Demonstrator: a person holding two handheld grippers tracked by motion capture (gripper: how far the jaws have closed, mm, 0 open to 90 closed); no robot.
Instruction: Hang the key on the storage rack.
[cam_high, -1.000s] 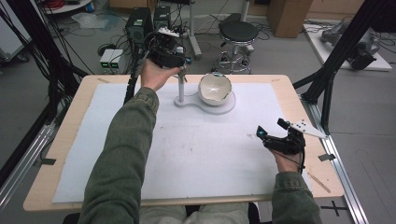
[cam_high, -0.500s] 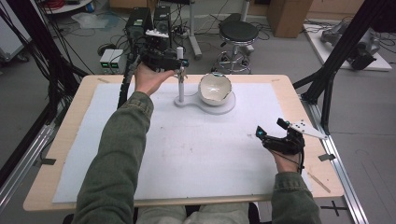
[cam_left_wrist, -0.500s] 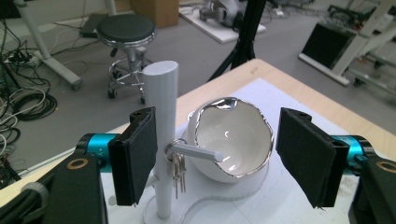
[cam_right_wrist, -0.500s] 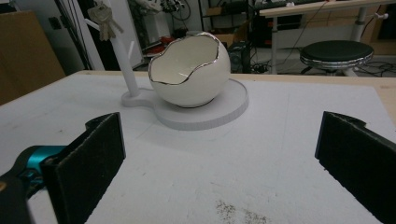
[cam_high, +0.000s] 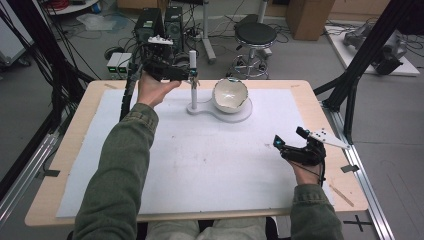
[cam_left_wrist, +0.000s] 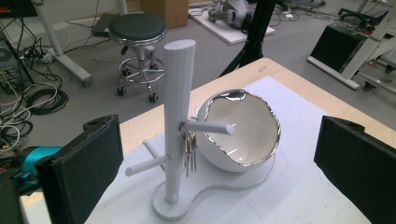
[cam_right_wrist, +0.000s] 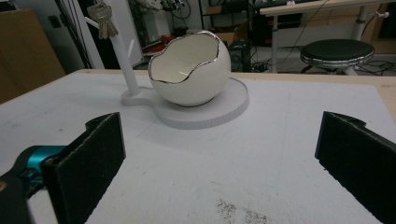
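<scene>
White bowl, silver rim; white stand

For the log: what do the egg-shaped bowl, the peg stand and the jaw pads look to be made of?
Egg-shaped bowl: likely glazed ceramic, glossy white with highlights and a silvery metallic jagged rim. Peg stand: matte pale grey, faint fine ridging, probably 3D-printed plastic; keys hanging on a peg look like metal. Jaw pads: matte black, slightly rough, possibly foam or rubber.
</scene>
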